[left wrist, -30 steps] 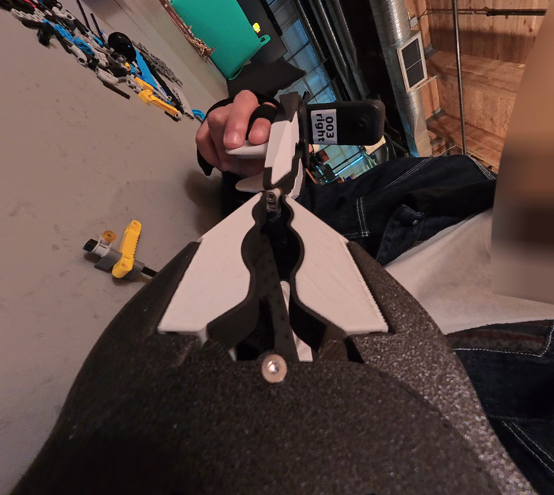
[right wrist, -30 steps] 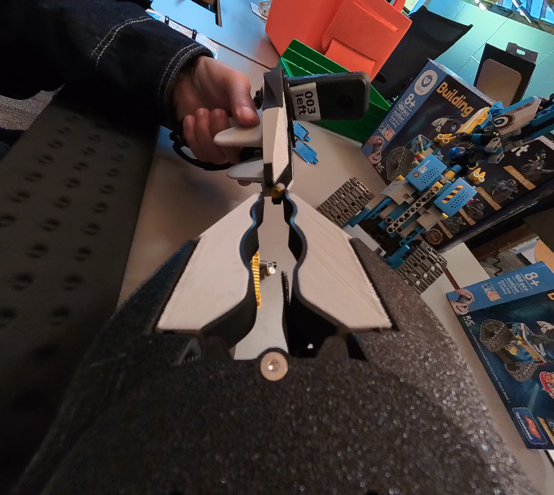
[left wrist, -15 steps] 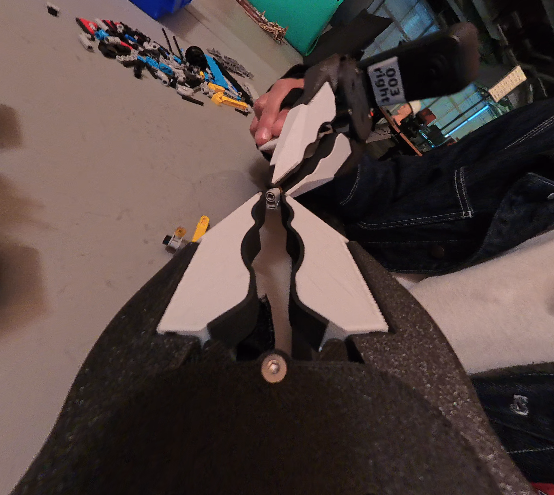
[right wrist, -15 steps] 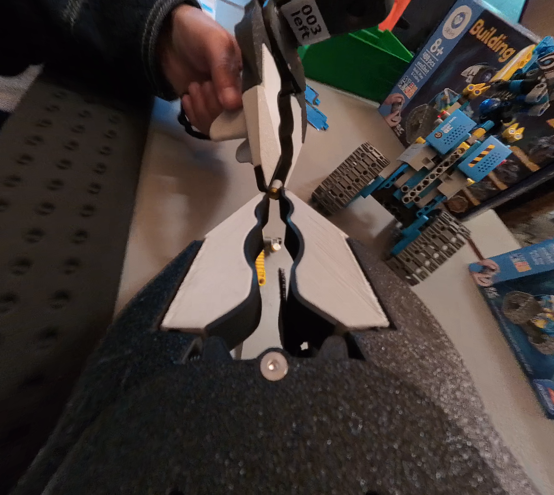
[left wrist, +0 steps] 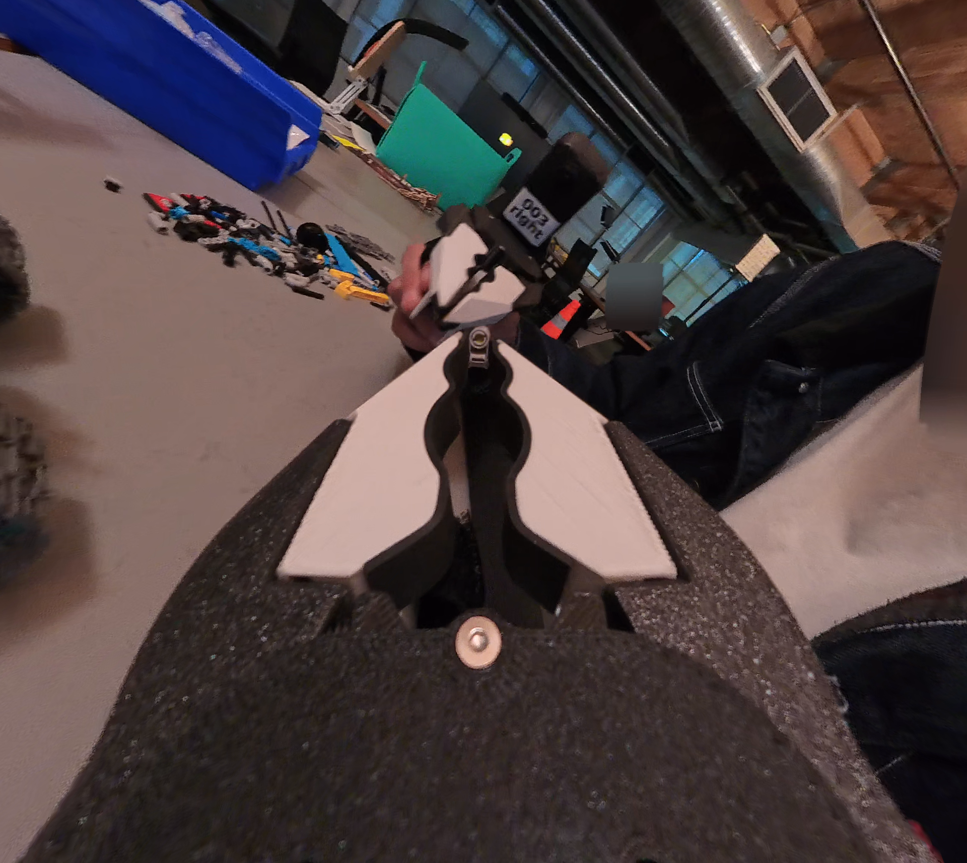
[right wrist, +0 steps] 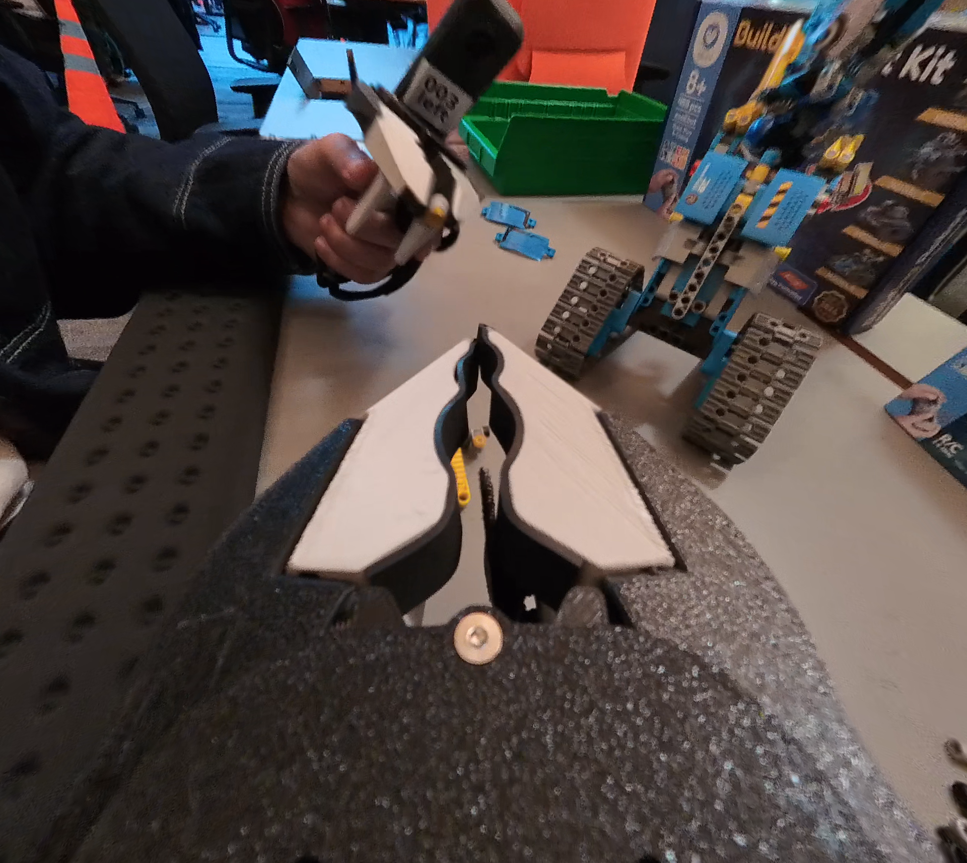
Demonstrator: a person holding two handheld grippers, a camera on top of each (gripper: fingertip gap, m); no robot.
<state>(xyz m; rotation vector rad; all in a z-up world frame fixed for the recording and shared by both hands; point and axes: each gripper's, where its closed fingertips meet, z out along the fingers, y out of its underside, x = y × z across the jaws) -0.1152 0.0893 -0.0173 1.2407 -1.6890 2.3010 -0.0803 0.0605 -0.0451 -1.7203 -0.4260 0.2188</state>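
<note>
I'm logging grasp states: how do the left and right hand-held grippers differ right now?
The left hand-held gripper is shut on a small grey piece. The right hand-held gripper is shut with nothing between its tips. In the right wrist view, the left one appears tilted and raised above the table, while the right one's tips point over the table beside a tracked toy model. Both have white fingers with black inner edges.

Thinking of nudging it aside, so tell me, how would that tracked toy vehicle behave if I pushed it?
The tracked toy vehicle sits on two wide treaded belts, so it would probably resist sliding sideways and roll forward or back instead. Its tall blue-panelled upper part looks top-heavy, so a high push may tip it. Built from snap-together beams, it could shed pieces if shoved hard.
</note>
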